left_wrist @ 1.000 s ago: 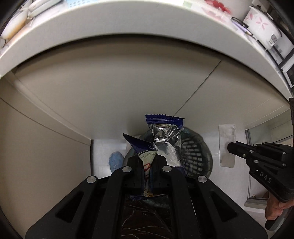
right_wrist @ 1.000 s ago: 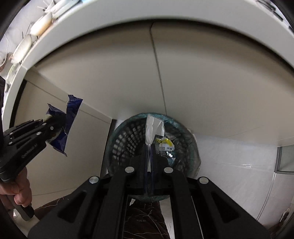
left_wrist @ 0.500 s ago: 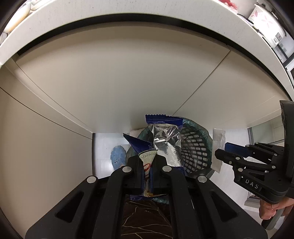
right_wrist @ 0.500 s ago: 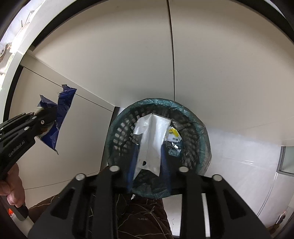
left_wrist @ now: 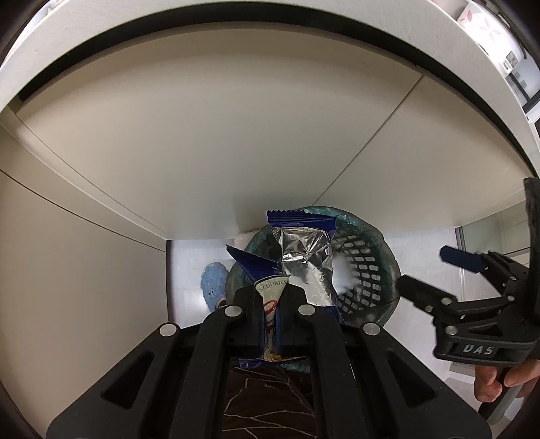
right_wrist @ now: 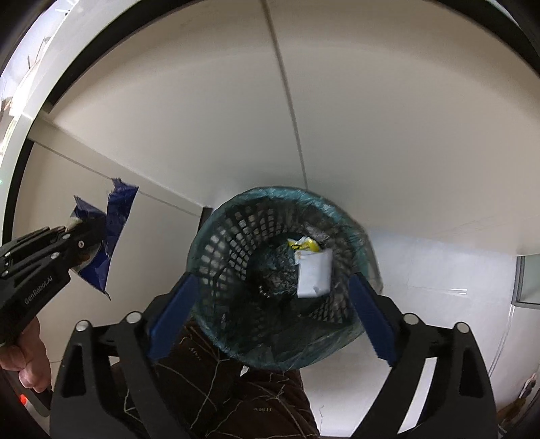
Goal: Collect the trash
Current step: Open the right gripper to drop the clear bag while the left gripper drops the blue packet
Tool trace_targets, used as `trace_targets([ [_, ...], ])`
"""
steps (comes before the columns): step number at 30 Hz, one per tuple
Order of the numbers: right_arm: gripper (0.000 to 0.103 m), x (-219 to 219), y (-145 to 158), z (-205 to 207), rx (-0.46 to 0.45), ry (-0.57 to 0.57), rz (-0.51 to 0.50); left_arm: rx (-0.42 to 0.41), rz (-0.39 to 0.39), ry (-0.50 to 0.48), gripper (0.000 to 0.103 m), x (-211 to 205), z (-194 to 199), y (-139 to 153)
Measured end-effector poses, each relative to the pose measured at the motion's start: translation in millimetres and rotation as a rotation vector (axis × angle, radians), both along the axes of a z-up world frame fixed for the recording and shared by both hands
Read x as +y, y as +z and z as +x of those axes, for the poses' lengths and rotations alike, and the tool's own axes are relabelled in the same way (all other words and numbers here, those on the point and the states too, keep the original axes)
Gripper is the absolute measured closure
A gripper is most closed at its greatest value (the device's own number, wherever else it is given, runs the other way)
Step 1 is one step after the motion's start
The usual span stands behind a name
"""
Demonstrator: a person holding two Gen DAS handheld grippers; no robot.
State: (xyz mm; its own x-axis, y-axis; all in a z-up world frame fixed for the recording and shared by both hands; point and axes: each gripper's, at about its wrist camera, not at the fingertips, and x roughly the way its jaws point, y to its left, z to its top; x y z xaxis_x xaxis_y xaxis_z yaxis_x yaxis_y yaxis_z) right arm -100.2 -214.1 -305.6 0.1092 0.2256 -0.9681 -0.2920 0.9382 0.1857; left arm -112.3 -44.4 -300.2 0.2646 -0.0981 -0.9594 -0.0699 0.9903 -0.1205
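Observation:
My left gripper (left_wrist: 270, 304) is shut on a torn blue and silver cookie wrapper (left_wrist: 303, 260), held above the near left rim of a dark mesh waste basket (left_wrist: 364, 277) lined with a teal bag. My right gripper (right_wrist: 271, 293) is open and empty, its blue pads (right_wrist: 172, 320) spread wide over the basket (right_wrist: 229, 236). A white wrapper (right_wrist: 314, 275) lies inside the basket beside a yellow scrap (right_wrist: 303, 244). The right gripper also shows at the right of the left wrist view (left_wrist: 425, 273), and the left gripper with the blue wrapper (right_wrist: 111, 216) shows at the left of the right wrist view.
Beige cabinet doors (left_wrist: 202, 152) stand behind the basket under a white countertop edge (left_wrist: 270, 30). A blue slipper (left_wrist: 212, 283) lies on the white tiled floor left of the basket. My dark patterned trouser leg (right_wrist: 216, 388) is below the grippers.
My right gripper opened and let go of the white wrapper, which dropped into the basket. My left gripper kept its hold on the cookie wrapper and moved closer over the basket.

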Motion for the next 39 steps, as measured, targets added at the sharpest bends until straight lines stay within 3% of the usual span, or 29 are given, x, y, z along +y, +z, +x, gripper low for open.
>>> trace_targets([
  [9, 0.008, -46.0, 8.1, 6.0, -0.070, -0.139, -0.046, 0.018, -0.028, -0.049, 0.100, -18.8, 1.6, -17.5],
  [17, 0.008, -72.9, 10.5, 2.4, -0.081, -0.199, -0.080, 0.029, -0.052, -0.119, 0.100, -46.7, 5.3, -28.4],
  [23, 0.008, -85.7, 10.7, 1.5, -0.072, -0.225, -0.090, 0.039, -0.053, -0.150, 0.093, -61.5, 6.0, -32.3],
  [26, 0.008, -89.3, 10.6, 2.5, -0.065, -0.235, -0.087, 0.047, -0.046, -0.150, 0.082, -64.6, 5.6, -33.9],
  [28, 0.008, -90.2, 10.5, 3.2, -0.062, -0.235, -0.087, 0.050, -0.039, -0.141, 0.068, -65.2, 6.0, -35.5],
  [30, 0.008, -90.6, 8.7, 3.9, -0.061, -0.232, -0.091, 0.051, -0.037, -0.138, 0.066, -66.7, 7.0, -36.2],
  [39, 0.008, -91.2, 8.9, 11.4, -0.072, -0.230, -0.083, 0.018, -0.013, -0.109, 0.035, -63.9, 12.7, -29.7],
])
